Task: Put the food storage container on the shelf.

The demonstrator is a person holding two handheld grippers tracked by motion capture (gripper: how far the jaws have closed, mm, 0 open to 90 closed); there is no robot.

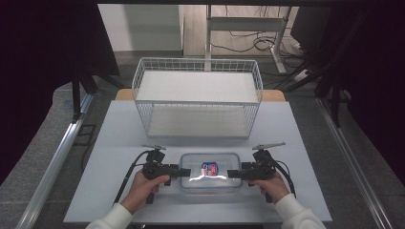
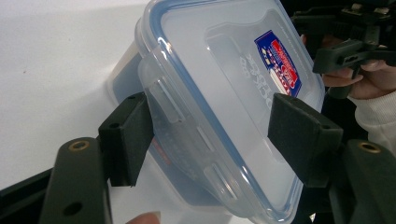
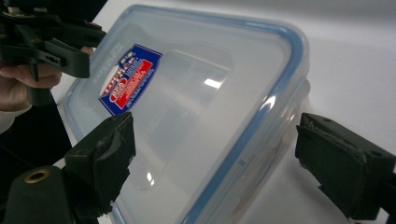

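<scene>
Left gripper [image 2: 210,140]: fingers [image 2: 126,137] straddle the near end of the clear lidded container [image 1: 210,171], apparently touching lid and side. Right gripper [image 3: 243,163]: fingers [image 3: 105,158] apart, astride the opposite end, not pressing. The container rests on the counter [image 1: 119,138] before an empty wire basket [image 1: 197,98]; no contents are visible inside it. Risk: a one-sided squeeze may tilt or skid the smooth plastic.

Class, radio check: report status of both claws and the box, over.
Left claw straddling box end, pads close, grip unclear. Right claw open astride other end. Box lidded, flat on table. Basket beyond, nothing blocking.
</scene>
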